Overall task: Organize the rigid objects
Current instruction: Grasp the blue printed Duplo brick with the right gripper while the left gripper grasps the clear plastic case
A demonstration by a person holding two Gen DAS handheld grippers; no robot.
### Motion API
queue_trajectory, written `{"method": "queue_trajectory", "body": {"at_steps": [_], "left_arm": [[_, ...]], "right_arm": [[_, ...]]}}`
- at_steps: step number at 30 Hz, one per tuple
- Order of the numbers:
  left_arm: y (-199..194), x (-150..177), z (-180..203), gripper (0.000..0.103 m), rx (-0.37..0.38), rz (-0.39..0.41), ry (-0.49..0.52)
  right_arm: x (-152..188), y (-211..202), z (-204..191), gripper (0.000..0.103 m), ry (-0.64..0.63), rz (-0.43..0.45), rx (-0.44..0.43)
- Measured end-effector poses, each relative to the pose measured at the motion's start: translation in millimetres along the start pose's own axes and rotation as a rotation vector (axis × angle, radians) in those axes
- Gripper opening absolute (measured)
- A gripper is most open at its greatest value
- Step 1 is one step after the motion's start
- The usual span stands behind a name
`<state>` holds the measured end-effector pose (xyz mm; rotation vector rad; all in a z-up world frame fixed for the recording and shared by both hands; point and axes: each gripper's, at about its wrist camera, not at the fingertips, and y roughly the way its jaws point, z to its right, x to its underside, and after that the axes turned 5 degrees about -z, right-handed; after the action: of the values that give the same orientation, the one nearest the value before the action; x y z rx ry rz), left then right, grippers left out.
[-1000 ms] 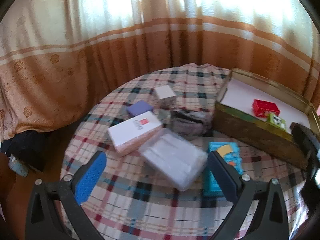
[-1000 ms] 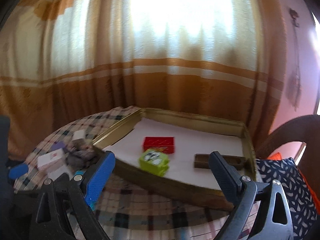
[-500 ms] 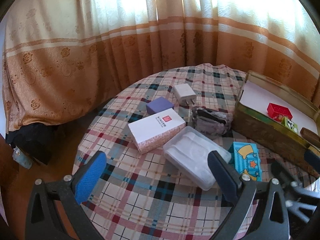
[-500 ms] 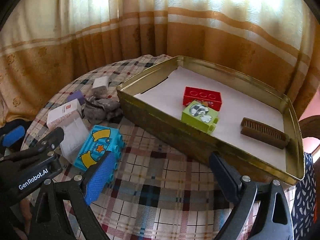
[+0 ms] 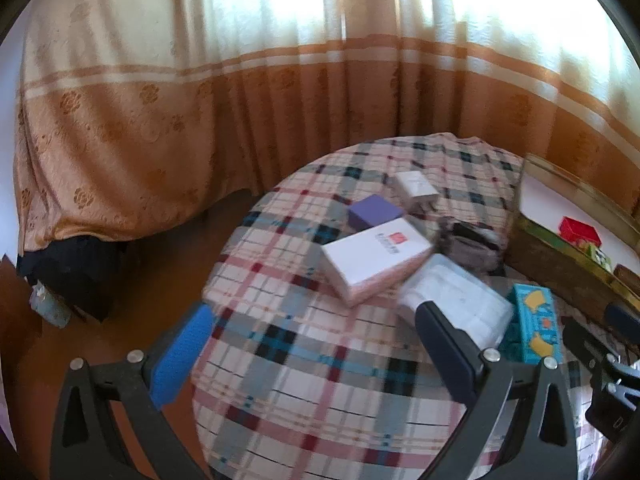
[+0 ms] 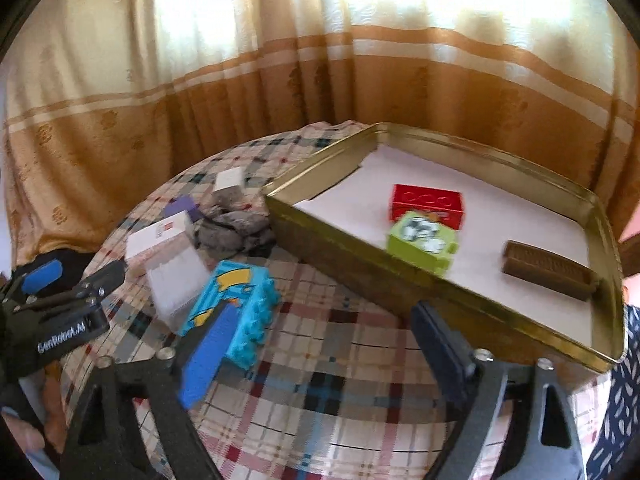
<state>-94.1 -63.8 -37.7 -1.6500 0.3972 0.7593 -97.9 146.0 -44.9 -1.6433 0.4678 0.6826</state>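
Left wrist view: my left gripper hangs released over the plaid table; white box at one o'clock. Right wrist view: my right gripper gapes empty, turquoise block at ten o'clock, gold tray at one.

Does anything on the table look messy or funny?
Yes. A crumpled grey cloth lies bunched up among the hard boxes, right beside the gold tray. It looks odd because everything else is rigid. The turquoise toy block also lies tipped on its side.
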Motion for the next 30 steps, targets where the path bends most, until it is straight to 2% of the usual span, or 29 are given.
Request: {"method": "queue_trajectory", "body": {"at_steps": [2,4,10,13,16,20,21,22,26,30], "left_arm": [[2.2,-0.6,-6.2,0.103,-0.005,-0.003,-0.015],[2.4,-0.9,-11.6,0.103,-0.008,0.000,-0.019],[1.6,-1.2,-18.4,0.103,-0.011,0.008,-0.012],[2.3,-1.8,-20.2,0.103,-0.002,0.001,-0.002],[3.4,-2.5,-19.0,0.103,0.005,-0.002,0.005],[4.0,-1.7,-15.0,0.103,0.012,-0.009,0.015],[3.7,-1.5,-13.8,0.103,0.016,-0.010,0.019],[3.5,-1.4,-13.0,0.103,0.019,-0.009,0.023],[1.7,-2.7,-6.2,0.103,0.054,-0.010,0.047],[0.4,-7.4,7.0,0.103,0.117,-0.018,0.071]], "right_arm": [[-2.1,5.7,-5.0,0.082,-0.002,-0.019,-0.020],[-4.3,8.9,-11.7,0.074,-0.011,-0.026,-0.043],[-9.5,24.3,-32.6,0.074,-0.023,-0.073,-0.108],[-12.3,34.4,-36.6,0.074,-0.025,-0.112,-0.084],[-12.1,44.6,-34.2,0.073,-0.014,-0.158,-0.096],[-12.7,44.4,-33.8,0.067,-0.013,-0.155,-0.099],[-12.4,44.1,-34.0,0.051,-0.018,-0.154,-0.097],[-12.4,44.1,-34.8,0.047,-0.037,-0.156,-0.068],[-10.0,39.1,-29.2,0.045,-0.045,-0.150,-0.066],[-3.0,19.9,-20.0,0.045,-0.027,-0.083,-0.095]]}}
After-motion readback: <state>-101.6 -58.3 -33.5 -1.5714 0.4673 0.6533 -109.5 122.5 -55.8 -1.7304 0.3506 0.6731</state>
